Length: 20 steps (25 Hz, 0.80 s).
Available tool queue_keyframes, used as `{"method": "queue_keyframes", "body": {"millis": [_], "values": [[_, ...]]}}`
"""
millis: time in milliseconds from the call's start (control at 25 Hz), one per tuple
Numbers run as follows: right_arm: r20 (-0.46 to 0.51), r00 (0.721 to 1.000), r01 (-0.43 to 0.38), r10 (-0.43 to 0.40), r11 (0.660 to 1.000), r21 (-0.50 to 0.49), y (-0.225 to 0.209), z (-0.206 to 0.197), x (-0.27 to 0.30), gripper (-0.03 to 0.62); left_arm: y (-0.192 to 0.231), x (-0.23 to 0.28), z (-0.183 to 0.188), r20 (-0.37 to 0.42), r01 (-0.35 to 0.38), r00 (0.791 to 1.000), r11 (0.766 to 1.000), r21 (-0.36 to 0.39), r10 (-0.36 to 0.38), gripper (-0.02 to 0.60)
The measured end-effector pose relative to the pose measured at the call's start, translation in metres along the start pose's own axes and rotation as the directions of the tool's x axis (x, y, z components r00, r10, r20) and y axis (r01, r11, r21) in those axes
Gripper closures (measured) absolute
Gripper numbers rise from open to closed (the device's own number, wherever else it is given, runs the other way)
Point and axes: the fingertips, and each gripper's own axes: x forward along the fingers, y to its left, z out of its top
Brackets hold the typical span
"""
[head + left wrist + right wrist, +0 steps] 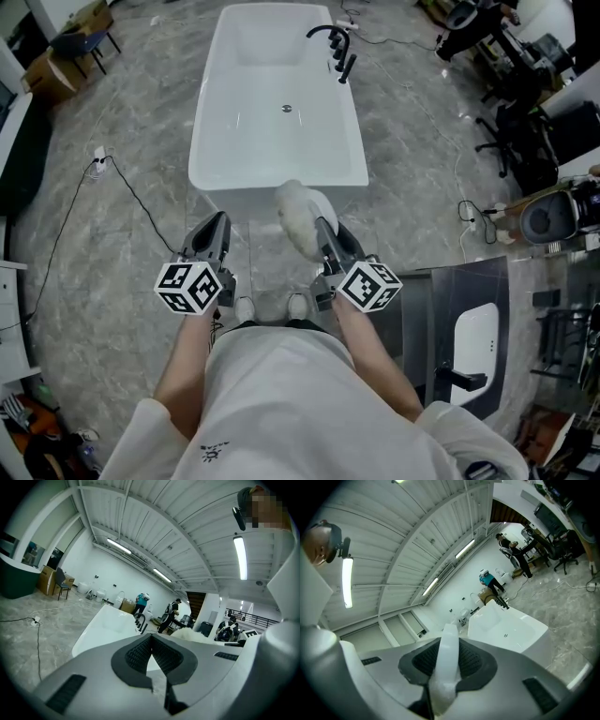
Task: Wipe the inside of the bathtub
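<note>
A white freestanding bathtub (pixel 277 112) stands on the grey floor ahead of me, with a black faucet (pixel 336 45) on its right rim and a drain (pixel 287 109) in its middle. It also shows in the left gripper view as the bathtub (pixel 110 623) and in the right gripper view as the bathtub (pixel 506 627). My right gripper (pixel 323 234) is shut on a fluffy white cloth (pixel 296 217), seen between the pads as a white strip of cloth (pixel 446 663). My left gripper (pixel 214 236) is shut with nothing in it. Both are held up short of the tub's near end.
A black cable (pixel 141 202) with a plug block runs over the floor at the left. A washbasin (pixel 473 352) on a grey counter stands at the right. Office chairs and gear (pixel 511 112) crowd the far right. People stand far behind the tub (pixel 140 603).
</note>
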Motion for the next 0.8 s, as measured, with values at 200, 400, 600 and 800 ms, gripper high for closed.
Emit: {"method": "queue_keyframes", "body": {"millis": [200, 400, 600, 800], "values": [[-0.019, 1.0, -0.02, 0.019, 1.0, -0.014, -0.004, 0.005, -0.001, 0.494, -0.009, 0.007, -0.001, 0.002, 0.014, 1.0, 1.0, 0.012, -0.014, 0.572], [-0.049, 0.998, -0.051, 0.049, 0.998, -0.036, -0.009, 0.008, -0.003, 0.494, -0.019, 0.015, -0.004, -0.003, 0.01, 1.0, 1.0, 0.026, -0.01, 0.572], [-0.077, 0.994, -0.086, 0.084, 0.996, -0.022, -0.021, 0.014, -0.011, 0.494, -0.032, 0.02, -0.014, 0.001, -0.031, 1.0, 0.999, 0.014, 0.031, 0.572], [-0.115, 0.987, -0.116, 0.113, 0.993, -0.017, -0.037, 0.016, -0.025, 0.494, -0.046, 0.018, -0.027, 0.013, -0.077, 0.997, 0.997, 0.009, 0.077, 0.572]]}}
